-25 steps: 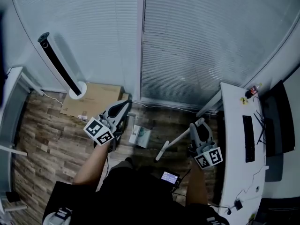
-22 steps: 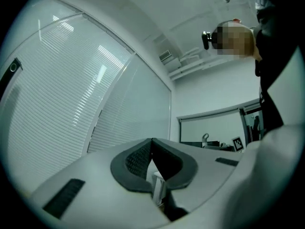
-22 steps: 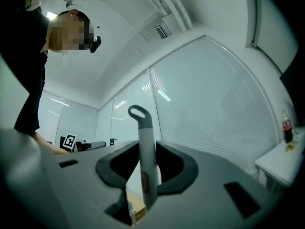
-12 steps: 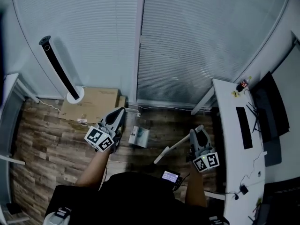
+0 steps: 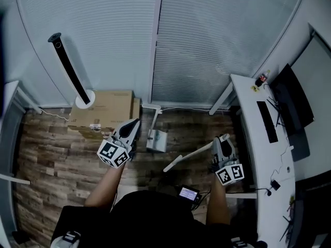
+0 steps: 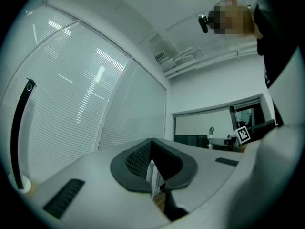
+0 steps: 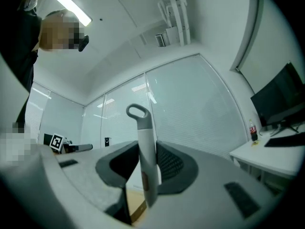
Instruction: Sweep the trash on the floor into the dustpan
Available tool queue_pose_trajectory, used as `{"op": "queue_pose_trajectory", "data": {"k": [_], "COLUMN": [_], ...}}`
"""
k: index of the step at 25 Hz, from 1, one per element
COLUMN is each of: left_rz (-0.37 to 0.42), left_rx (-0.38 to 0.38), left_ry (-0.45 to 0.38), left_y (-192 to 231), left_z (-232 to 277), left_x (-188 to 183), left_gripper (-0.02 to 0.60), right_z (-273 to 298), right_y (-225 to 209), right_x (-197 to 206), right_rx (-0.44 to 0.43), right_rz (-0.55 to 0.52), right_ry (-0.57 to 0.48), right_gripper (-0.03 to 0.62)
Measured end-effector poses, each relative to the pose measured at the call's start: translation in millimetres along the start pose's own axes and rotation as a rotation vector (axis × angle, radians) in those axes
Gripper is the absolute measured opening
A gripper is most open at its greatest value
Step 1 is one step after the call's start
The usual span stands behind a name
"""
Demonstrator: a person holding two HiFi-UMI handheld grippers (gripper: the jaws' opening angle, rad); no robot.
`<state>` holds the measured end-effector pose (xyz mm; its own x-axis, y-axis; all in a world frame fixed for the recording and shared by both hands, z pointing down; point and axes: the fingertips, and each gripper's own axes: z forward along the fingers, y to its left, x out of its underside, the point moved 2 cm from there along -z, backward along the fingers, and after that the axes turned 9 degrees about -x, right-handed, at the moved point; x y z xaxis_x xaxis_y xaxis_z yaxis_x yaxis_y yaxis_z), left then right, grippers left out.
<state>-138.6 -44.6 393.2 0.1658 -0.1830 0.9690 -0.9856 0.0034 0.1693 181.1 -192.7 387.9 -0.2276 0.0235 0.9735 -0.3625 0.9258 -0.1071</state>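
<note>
My right gripper (image 5: 222,140) (image 7: 146,149) is shut on a white handle (image 7: 144,142) that ends in a loop. In the head view this handle (image 5: 187,157) slants down to the left over the wood floor; whatever is at its lower end is hidden. My left gripper (image 5: 134,125) (image 6: 151,142) is shut, its pads meeting with nothing between them. Just right of it a white and teal dustpan (image 5: 157,140) stands on the floor, its thin handle (image 5: 153,119) rising toward the window. I cannot make out any trash on the floor.
A flat cardboard box (image 5: 101,110) lies by the window at the left, beside a black tower fan (image 5: 68,69) on a round white base. A white desk (image 5: 261,149) with a keyboard and monitor runs along the right. Window blinds (image 5: 207,45) close off the far side.
Both grippers have drifted toward me relative to the dustpan, the right one carrying the white handle along. The dustpan's thin handle, earlier partly behind the left gripper, now shows fully.
</note>
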Motion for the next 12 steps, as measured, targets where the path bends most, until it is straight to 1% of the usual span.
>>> {"op": "queue_pose_trajectory", "data": {"k": [3, 6, 12], "left_rz": [-0.001, 0.013, 0.001], "left_rx": [0.005, 0.003, -0.015], "left_ry": [0.011, 0.011, 0.005], "left_y": [-5, -9, -23], "left_z": [-26, -48, -77], "left_x": [-4, -8, -6], "left_gripper": [-0.006, -0.006, -0.006], "right_z": [-11, -21, -39], "right_y": [22, 44, 81], "right_x": [0, 0, -1], "right_rx": [0.011, 0.001, -0.074], "right_rz": [0.016, 0.021, 0.029], "right_ry": [-0.001, -0.002, 0.005], "right_gripper": [0.112, 0.112, 0.110]}}
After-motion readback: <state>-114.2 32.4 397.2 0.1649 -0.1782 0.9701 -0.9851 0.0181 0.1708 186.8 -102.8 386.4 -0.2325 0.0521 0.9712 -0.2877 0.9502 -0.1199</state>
